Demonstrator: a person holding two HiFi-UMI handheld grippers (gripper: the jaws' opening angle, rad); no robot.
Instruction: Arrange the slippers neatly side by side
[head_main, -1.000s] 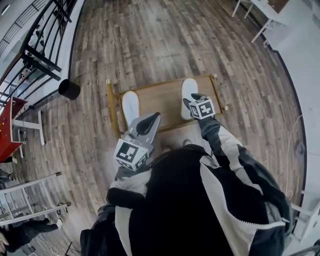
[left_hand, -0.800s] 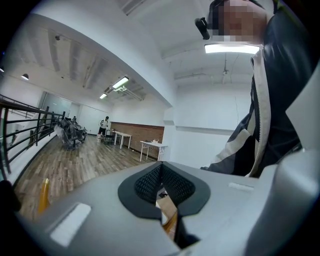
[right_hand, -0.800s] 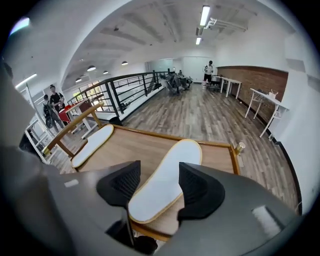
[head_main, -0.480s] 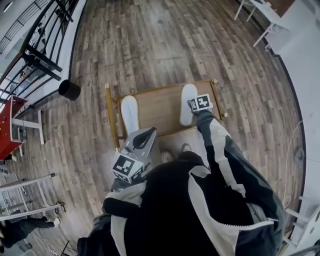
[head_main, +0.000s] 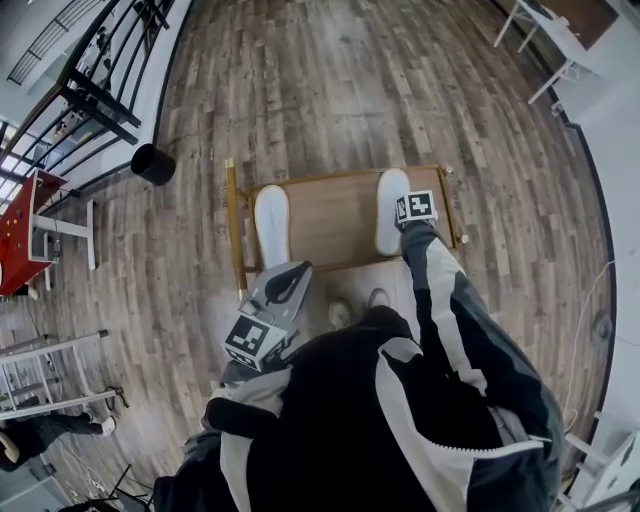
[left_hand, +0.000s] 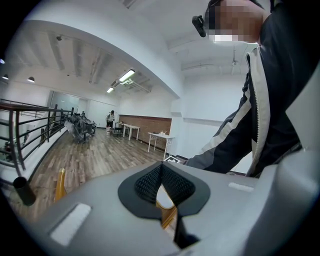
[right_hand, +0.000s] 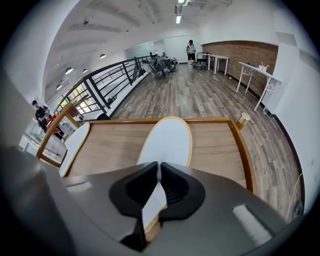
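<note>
Two flat white slippers lie far apart on a low wooden table (head_main: 330, 215) with a gold frame. The left slipper (head_main: 271, 225) (right_hand: 75, 145) is at the left end and the right slipper (head_main: 390, 208) (right_hand: 167, 140) at the right end. My right gripper (head_main: 410, 222) (right_hand: 159, 167) points steeply down at the right slipper's near end. Its jaws have just been closing and now pinch the thin heel edge. My left gripper (head_main: 295, 272) (left_hand: 161, 172) hovers in front of the person's body, short of the table, shut with nothing between its pads.
A black bin (head_main: 153, 164) stands on the plank floor left of the table. A black railing (head_main: 100, 100) runs along the upper left, with a red table (head_main: 25, 230) below it. White tables (head_main: 560, 40) stand at the upper right. The person's shoes (head_main: 340, 312) are just short of the table.
My right gripper has sunk to the right slipper, and its marker cube looks smaller. My left gripper has drifted slightly down and back toward the body. Neither slipper has moved on the table.
</note>
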